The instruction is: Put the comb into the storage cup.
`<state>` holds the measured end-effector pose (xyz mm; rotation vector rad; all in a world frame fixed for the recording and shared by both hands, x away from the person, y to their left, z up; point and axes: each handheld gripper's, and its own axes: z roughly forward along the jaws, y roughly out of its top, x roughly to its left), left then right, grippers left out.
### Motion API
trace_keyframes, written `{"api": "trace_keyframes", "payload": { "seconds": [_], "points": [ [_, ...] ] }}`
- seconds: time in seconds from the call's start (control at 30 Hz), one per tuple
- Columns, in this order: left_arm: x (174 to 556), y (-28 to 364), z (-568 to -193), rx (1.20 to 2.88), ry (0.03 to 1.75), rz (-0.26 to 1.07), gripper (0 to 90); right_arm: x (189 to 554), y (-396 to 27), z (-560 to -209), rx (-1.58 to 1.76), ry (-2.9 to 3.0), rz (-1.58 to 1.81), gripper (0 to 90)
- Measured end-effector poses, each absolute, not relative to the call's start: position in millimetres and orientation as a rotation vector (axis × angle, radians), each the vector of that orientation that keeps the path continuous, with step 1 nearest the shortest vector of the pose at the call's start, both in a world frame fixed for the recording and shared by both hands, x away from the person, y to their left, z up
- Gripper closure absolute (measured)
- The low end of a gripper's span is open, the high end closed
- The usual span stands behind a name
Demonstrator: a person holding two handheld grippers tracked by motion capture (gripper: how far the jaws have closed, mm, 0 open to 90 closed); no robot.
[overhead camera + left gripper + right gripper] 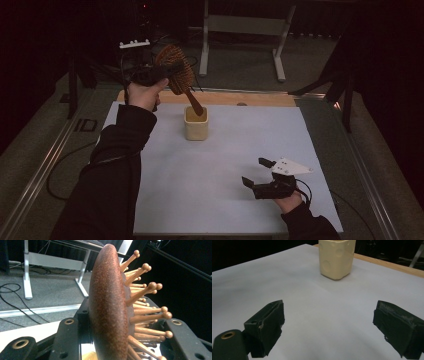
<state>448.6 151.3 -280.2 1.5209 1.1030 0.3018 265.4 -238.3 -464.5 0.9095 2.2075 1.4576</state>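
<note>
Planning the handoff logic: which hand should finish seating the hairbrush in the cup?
Left. The left tongs are shut on the hairbrush head, with its handle tip at the mouth of the cream cup. The right tongs are open with nothing between them, low over the white mat, well short of the cup.

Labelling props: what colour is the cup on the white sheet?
Pale cream-yellow cup, with round dimples on its sides; the right gripper view shows it best.

The hairbrush handle's tip is disappearing inside the cup; in the right gripper view the frame's top edge is cutting off the cup's rim.
</note>
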Motion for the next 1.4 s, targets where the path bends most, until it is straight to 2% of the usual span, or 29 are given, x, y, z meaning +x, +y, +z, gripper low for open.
{"api": "trace_keyframes", "payload": {
  "seconds": [0.43, 1.4],
  "points": [
    [462, 147, -306, 1.525, 1.141, 0.324, 53.6, 264, -238, -463, 0.896, 2.21, 1.461, 9.5],
    [479, 129, -361, 1.578, 1.191, 0.267, 53.6, 265, -238, -466, 0.905, 2.224, 1.465, 9.5]
  ]
}}
